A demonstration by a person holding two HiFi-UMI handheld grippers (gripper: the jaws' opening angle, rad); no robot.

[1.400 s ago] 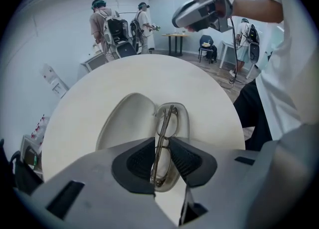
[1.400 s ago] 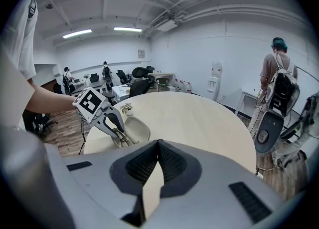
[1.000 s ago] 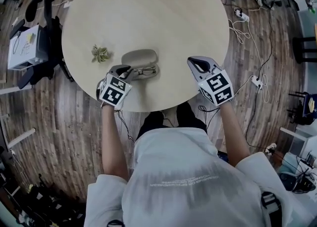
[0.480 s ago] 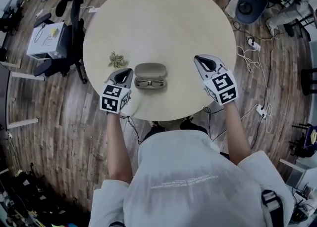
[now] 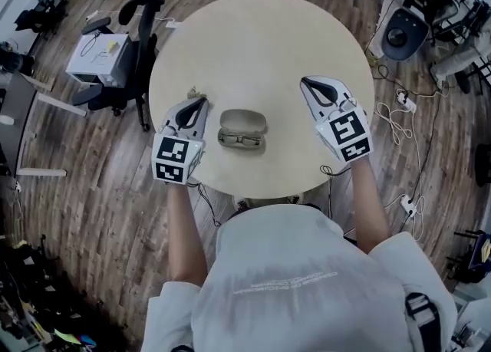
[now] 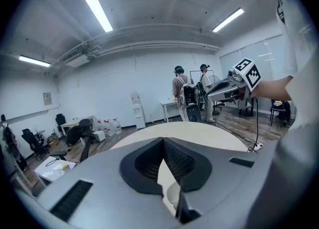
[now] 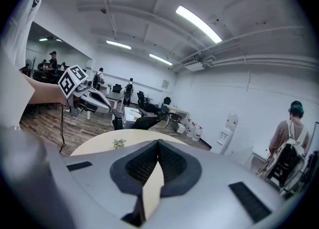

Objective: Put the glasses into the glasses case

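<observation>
Here's the glasses case (image 5: 243, 121), on the surface (image 5: 261, 44), close to the person's edge and between the two claws. The glasses (image 5: 241, 140) lie inside it, in the half nearer the person, with the lid behind them. The left claw (image 5: 199, 103) is just left of the case, over the surface's left rim. The right claw (image 5: 308, 82) is off to the right, well apart from the case. A small plant (image 7: 119, 144) sits on the surface by the left claw's tip. An office chair (image 5: 130, 21) stands on the floor (image 5: 92, 189), left of the surface and behind.
</observation>
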